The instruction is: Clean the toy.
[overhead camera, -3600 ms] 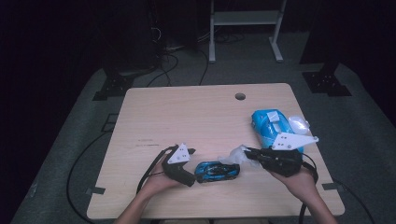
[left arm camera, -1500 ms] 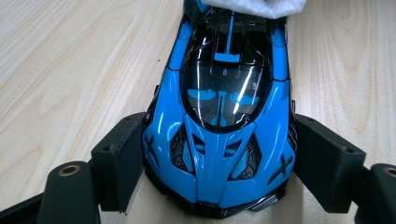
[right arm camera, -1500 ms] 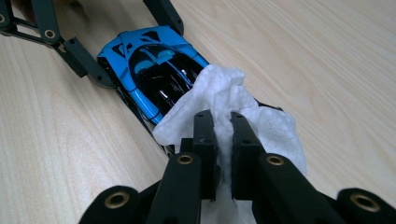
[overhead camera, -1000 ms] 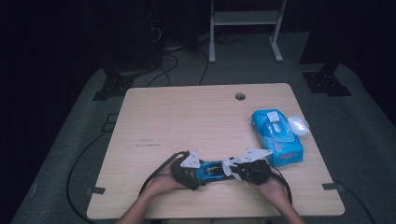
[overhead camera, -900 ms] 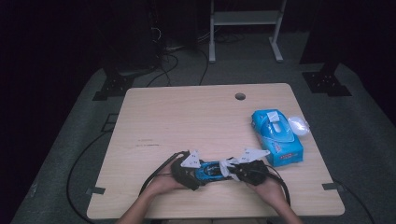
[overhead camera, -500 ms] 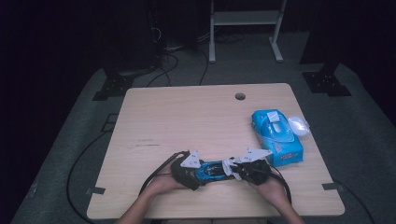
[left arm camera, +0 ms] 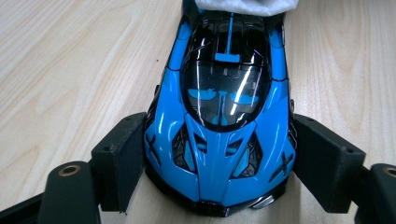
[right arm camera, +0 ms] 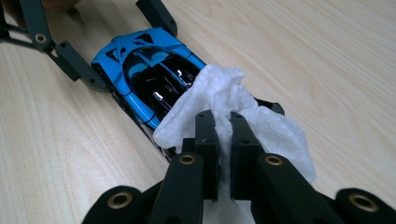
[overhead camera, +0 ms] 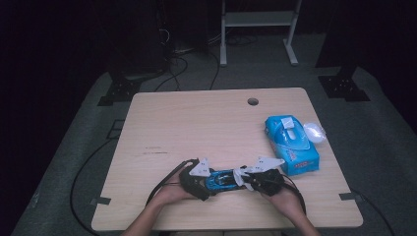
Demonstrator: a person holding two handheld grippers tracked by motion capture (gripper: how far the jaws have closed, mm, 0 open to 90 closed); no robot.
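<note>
High view: toy car (overhead camera: 223,180) low on the bench (overhead camera: 206,128), near the front edge, lying crosswise between both hands. Left tool (overhead camera: 206,181) at the car's left end, right tool (overhead camera: 244,178) at its right end, with a white tissue (overhead camera: 241,173) bunched against the car there. Blue tissue pack (overhead camera: 291,144) farther back toward the right edge, well apart from the car, with a clear plastic scrap (overhead camera: 313,131) just beside it.

Left gripper view: car (left arm camera: 222,116) nose-first between the two pads, left tool (left arm camera: 219,163) clamped on the front flanks, one pad pressed against each side. Tissue (left arm camera: 245,5) draped over the far end of the car.

Right gripper view: right tool (right arm camera: 223,135) pinching the tissue (right arm camera: 224,105), pads nearly pressed together with a fold of it between them. Tissue lying over the near end of the car (right arm camera: 147,65), touching the roof. Left tool (right arm camera: 116,44) gripping the car's far end.
</note>
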